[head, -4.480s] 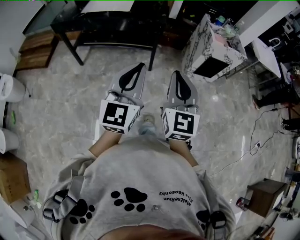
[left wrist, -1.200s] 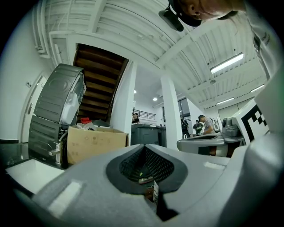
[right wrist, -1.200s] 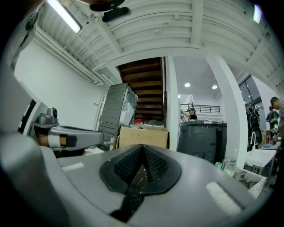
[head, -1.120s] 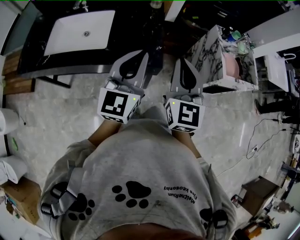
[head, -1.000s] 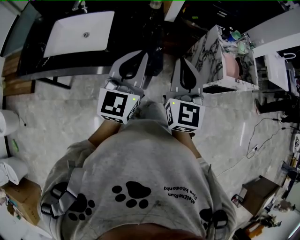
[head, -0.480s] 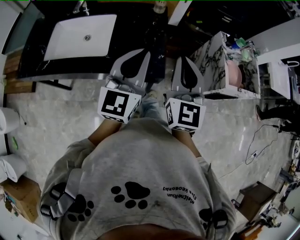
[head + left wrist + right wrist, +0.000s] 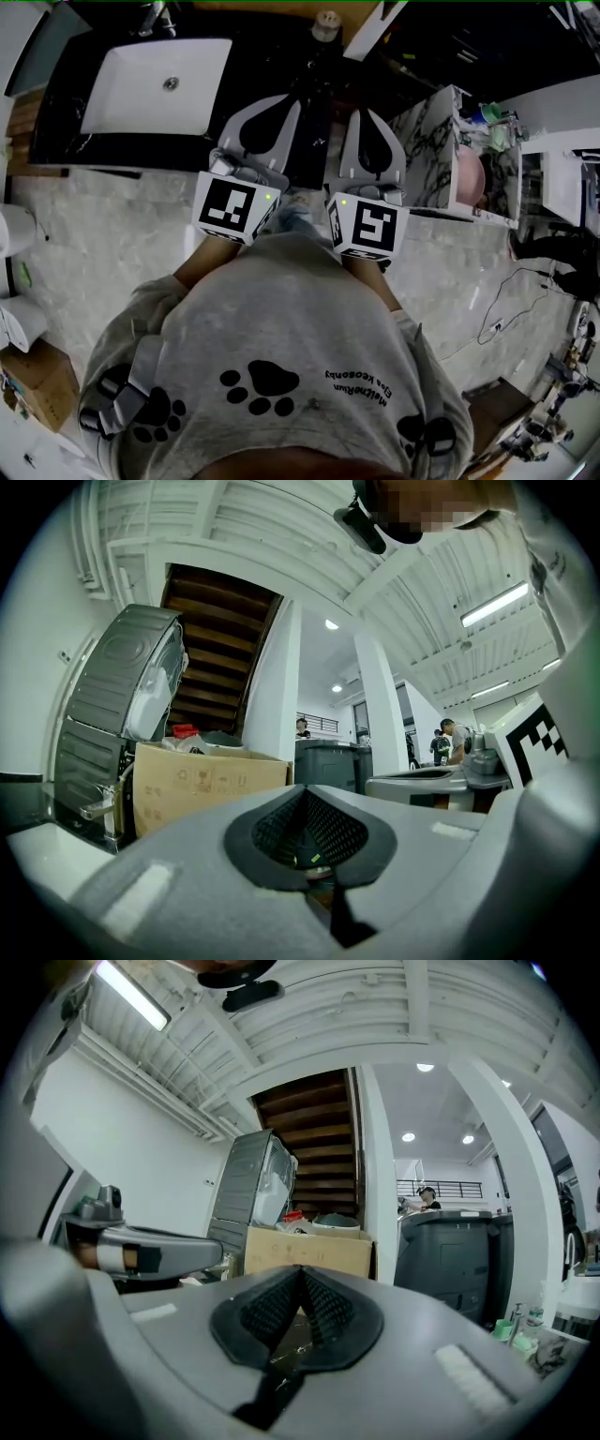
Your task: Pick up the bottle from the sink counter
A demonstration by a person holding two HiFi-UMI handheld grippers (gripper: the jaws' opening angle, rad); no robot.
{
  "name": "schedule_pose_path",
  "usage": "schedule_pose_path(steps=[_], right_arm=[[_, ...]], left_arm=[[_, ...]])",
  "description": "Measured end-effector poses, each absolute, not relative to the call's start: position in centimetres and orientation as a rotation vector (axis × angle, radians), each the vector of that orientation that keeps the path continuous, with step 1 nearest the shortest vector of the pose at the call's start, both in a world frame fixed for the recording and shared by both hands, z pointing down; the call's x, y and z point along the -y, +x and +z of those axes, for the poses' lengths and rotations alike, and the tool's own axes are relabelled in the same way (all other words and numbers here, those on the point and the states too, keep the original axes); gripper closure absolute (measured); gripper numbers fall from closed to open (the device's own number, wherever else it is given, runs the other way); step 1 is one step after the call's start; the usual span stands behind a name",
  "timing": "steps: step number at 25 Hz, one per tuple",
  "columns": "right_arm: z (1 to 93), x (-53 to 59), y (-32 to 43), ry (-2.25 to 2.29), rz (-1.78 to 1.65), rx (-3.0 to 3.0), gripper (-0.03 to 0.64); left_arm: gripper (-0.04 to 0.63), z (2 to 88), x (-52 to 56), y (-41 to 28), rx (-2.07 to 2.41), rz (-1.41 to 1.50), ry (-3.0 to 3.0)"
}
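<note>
**Facing the sink worktop with both pairs of fingers clenched and empty**

From the head view I see the bottle (image 7: 325, 22) near the far edge of the black worktop (image 7: 267, 42), to the right of the white basin (image 7: 155, 82) and well apart from the tap (image 7: 155, 13); it is seen almost end-on, its round pale cap toward the camera, so as far as I can tell its long axis is upright and the cap points up; its body below the cap is too dark to make out.

The left gripper (image 7: 279, 103) and the right gripper (image 7: 367, 114) sit side by side in front of me, pointing at the worktop's near edge; the bottle lies beyond them, roughly on the line between the two, touching neither.

The left gripper (image 7: 305, 794) shows in its own view with its fingers pressed tip to tip and only the moulded hollow open behind them; the right gripper (image 7: 300, 1269) shows the same in its own view.

Only the head view shows the bottle, the basin and the marbled cabinet (image 7: 427, 155) to the right; the gripper views look level across the room and show a cardboard box (image 7: 206, 778) and a wooden staircase (image 7: 220, 644) that the head view does not.
</note>
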State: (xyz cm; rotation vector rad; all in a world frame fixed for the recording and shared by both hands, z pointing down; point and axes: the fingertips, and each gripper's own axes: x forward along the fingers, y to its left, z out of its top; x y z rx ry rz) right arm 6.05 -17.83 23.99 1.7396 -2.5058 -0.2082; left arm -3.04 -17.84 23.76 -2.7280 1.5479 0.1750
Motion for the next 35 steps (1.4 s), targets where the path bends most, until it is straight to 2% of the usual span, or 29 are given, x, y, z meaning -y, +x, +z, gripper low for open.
schedule_pose_path(steps=[15, 35], right_arm=[[26.0, 28.4, 8.1, 1.610, -0.134, 2.581, 0.615], [28.2, 34.4, 8.5, 1.527, -0.121, 2.630, 0.615]], left_arm=[[0.594, 24.2, 27.5, -0.4, -1.628, 0.139, -2.688], [0.594, 25.1, 33.1, 0.5, -1.664, 0.080, -2.619]])
